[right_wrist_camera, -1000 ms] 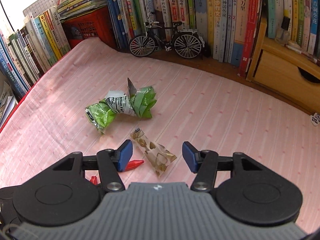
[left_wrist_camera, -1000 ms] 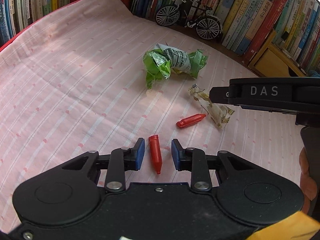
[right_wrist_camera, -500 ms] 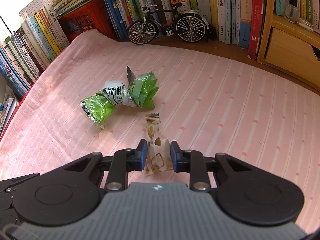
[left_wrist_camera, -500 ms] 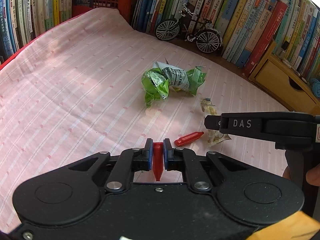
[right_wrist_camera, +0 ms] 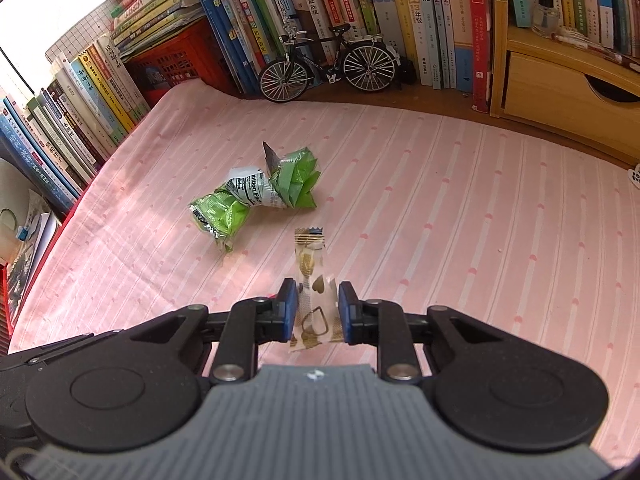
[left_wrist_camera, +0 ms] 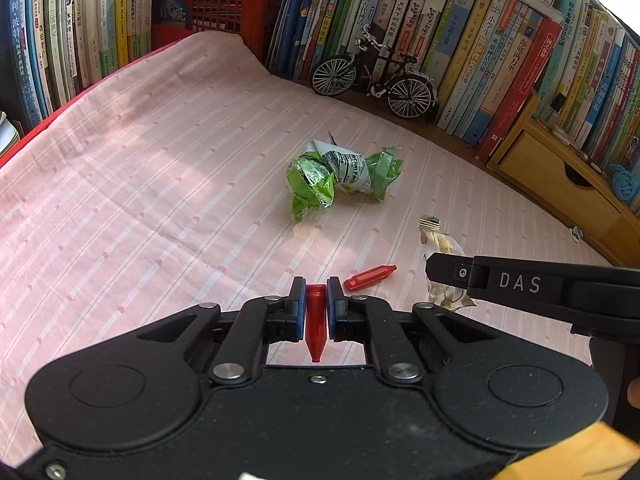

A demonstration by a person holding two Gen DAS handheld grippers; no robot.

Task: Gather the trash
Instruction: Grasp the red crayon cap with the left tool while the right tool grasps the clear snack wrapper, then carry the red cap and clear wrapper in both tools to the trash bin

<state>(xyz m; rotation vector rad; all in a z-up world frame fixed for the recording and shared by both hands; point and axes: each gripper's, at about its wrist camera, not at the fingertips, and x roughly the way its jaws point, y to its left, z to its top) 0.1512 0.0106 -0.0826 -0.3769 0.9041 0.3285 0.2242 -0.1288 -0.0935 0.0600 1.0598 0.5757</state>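
My left gripper [left_wrist_camera: 316, 300] is shut on a small red tube [left_wrist_camera: 316, 320], held lengthwise between the blue pads. A second red tube [left_wrist_camera: 370, 277] lies on the pink striped cloth [left_wrist_camera: 140, 200] just right of the fingertips. My right gripper [right_wrist_camera: 318, 304] is shut on a clear and gold snack wrapper [right_wrist_camera: 310, 276], whose top sticks out ahead of the fingers. The same snack wrapper [left_wrist_camera: 440, 244] shows beside the right gripper's finger [left_wrist_camera: 520, 280] in the left wrist view. A crumpled green bag [left_wrist_camera: 340, 172] lies further back on the cloth, the same green bag [right_wrist_camera: 256, 196] in the right wrist view.
Rows of books [left_wrist_camera: 460, 40] line the back and left sides. A model bicycle [right_wrist_camera: 328, 64] stands at the back edge. A red crate [left_wrist_camera: 216, 8] sits in the back left corner, and a wooden drawer unit [right_wrist_camera: 560, 80] at the back right.
Both grippers closed: the left onto the red tube, the right onto the snack wrapper. Both have since lifted and drawn back a little from the cloth with their pieces.
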